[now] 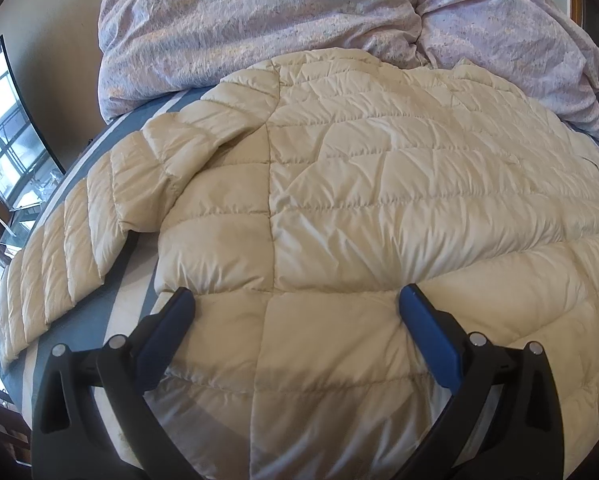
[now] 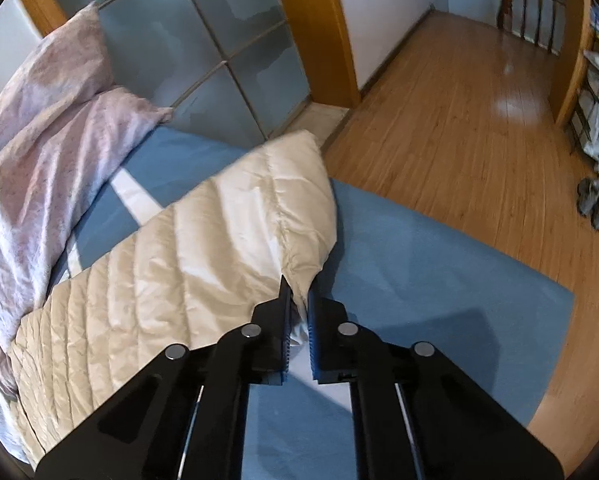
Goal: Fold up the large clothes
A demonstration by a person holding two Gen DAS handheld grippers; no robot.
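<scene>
Right wrist view: the cream quilted puffer jacket [image 2: 187,256] lies on the blue bed sheet [image 2: 419,264], its sleeve cuff pinched tight in the right gripper [image 2: 298,292]. The left gripper [image 1: 297,300] gapes wide over the puffy hem.

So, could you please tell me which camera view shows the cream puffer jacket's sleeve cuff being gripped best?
The right wrist view: there the right gripper has its jaws shut on the sleeve cuff of the cream puffer jacket. The left wrist view shows only the jacket's body and other sleeve, under the open left gripper.
</scene>
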